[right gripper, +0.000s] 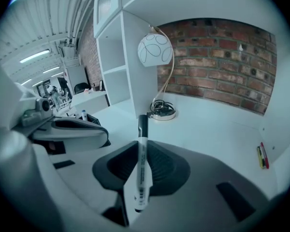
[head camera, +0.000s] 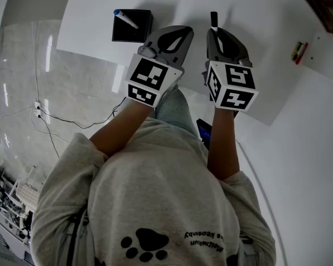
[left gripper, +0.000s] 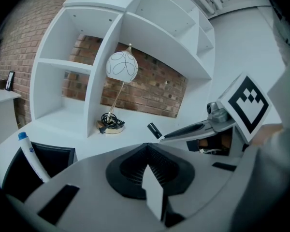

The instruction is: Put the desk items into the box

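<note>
Head view: the only writing is a short line of print on the person's grey sweatshirt. It lies upside down beside a black paw print and is too small to read. Each gripper carries one cube with black and white square markers. The desk is plain white and the floor is pale and glossy, with thin cables on it. One black box stands on the desk, and one blue-capped marker leans inside it. The left gripper is just beside the box. The right gripper holds a second marker. Two thin things, one red and one yellow, lie well apart on the right.

Left gripper view: the jaws of the left gripper are pressed together with nothing between them. One lamp with a round white shade stands in a white shelf unit before a brick wall. The box is at the lower left.

Right gripper view: the right gripper is closed on the marker, whose black cap points forward. Its white body has a barcode label, and the print is not readable.
</note>
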